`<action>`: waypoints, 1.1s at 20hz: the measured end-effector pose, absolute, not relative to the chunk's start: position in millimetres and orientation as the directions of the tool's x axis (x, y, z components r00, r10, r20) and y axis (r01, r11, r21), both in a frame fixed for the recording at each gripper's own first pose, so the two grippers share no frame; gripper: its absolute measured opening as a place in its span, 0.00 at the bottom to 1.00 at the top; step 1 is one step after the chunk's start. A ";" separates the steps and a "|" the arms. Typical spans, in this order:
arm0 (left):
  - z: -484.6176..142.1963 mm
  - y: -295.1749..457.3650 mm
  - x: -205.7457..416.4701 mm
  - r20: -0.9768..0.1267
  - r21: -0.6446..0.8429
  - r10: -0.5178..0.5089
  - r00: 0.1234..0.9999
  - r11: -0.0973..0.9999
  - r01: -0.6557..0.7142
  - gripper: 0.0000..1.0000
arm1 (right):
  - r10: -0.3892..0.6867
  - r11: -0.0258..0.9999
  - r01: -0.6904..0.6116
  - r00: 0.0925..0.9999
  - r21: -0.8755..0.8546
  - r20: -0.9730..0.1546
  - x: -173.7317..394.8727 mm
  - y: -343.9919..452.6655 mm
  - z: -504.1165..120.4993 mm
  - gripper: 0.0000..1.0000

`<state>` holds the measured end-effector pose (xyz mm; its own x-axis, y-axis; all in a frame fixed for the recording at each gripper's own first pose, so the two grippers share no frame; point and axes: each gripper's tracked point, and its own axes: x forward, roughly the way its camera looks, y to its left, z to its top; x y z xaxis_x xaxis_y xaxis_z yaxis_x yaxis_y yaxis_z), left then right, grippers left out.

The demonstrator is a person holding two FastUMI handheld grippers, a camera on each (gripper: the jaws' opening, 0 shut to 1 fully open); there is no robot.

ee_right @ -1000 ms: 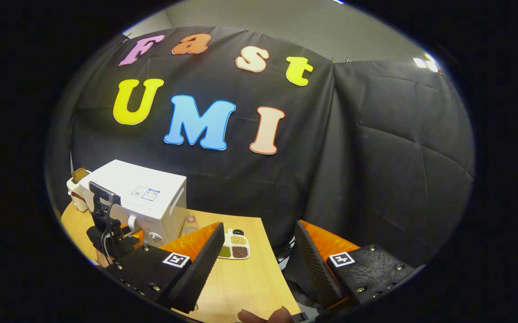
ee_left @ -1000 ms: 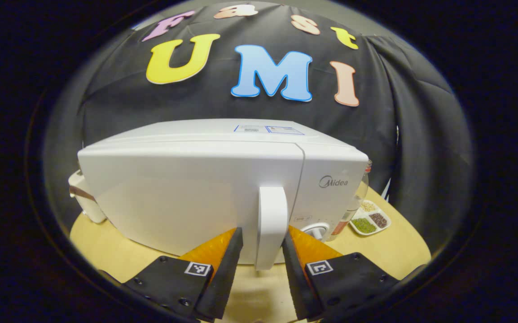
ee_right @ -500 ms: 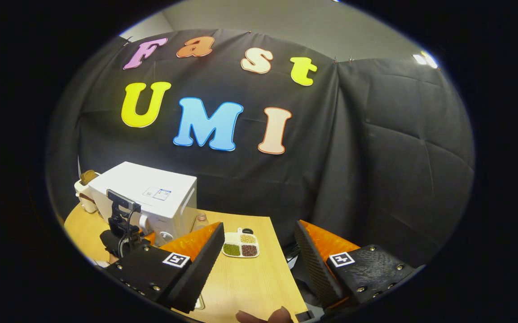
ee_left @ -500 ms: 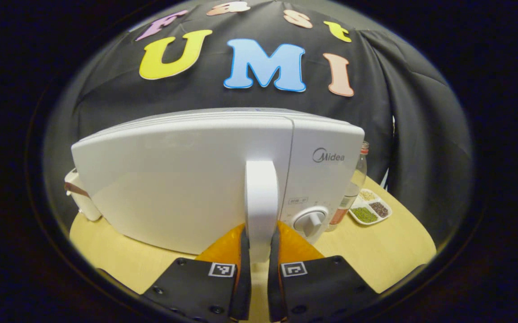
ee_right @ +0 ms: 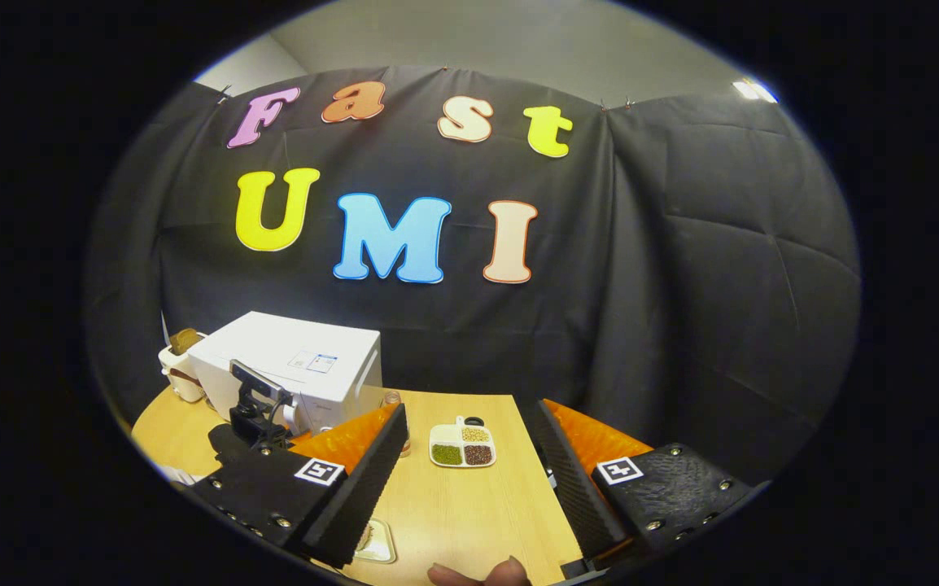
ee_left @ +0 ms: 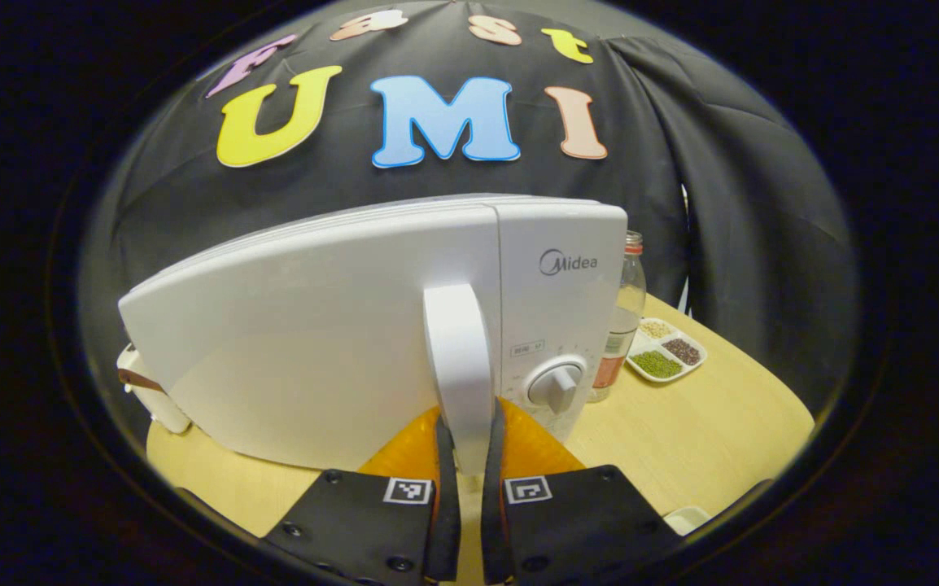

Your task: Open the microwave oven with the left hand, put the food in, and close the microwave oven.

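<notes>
On the table (ee_left: pixel 705 423), the left gripper (ee_left: pixel 468 456) has its fingers clamped on the microwave oven (ee_left: pixel 339 325) door handle (ee_left: pixel 457 366) (upright); the right gripper (ee_right: pixel 469 472) hangs with fingers apart.

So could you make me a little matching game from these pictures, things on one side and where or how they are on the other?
Things:
1. microwave handle
2. bottle
3. sectioned dish
4. right hand-held gripper

Descriptions:
A. open, above the table
B. pinched by the left hand-held gripper
C. holds green, dark and pale grains
D. upright, right beside the microwave

Pairs: 1-B, 2-D, 3-C, 4-A
</notes>
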<state>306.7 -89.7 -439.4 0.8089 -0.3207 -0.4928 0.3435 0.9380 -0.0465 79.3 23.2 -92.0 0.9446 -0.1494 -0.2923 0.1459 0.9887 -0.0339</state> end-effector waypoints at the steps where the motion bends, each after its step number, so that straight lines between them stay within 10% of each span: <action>1: -439.0 -89.7 306.0 -0.498 -0.047 -0.316 0.807 0.940 0.339 0.17 | -0.151 0.988 0.149 0.946 -0.029 -0.287 76.2 21.4 -90.8 0.97; 11: -439.4 -89.2 302.5 -0.547 -0.060 -0.311 0.777 0.941 0.334 0.19 | -0.106 0.991 0.126 0.951 0.049 -0.291 72.7 25.0 -99.7 0.97; 22: -429.3 2.8 157.8 -0.564 -0.103 -0.221 0.795 0.975 0.198 0.19 | 0.119 0.989 -0.089 0.948 0.116 -0.295 104.9 72.3 -116.4 0.97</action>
<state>157.8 2.8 -429.3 0.7953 -0.2212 -0.5644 0.1982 0.9748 -0.1027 104.9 72.3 -116.4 0.9482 0.1194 -0.2945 -0.0887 0.9893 0.1155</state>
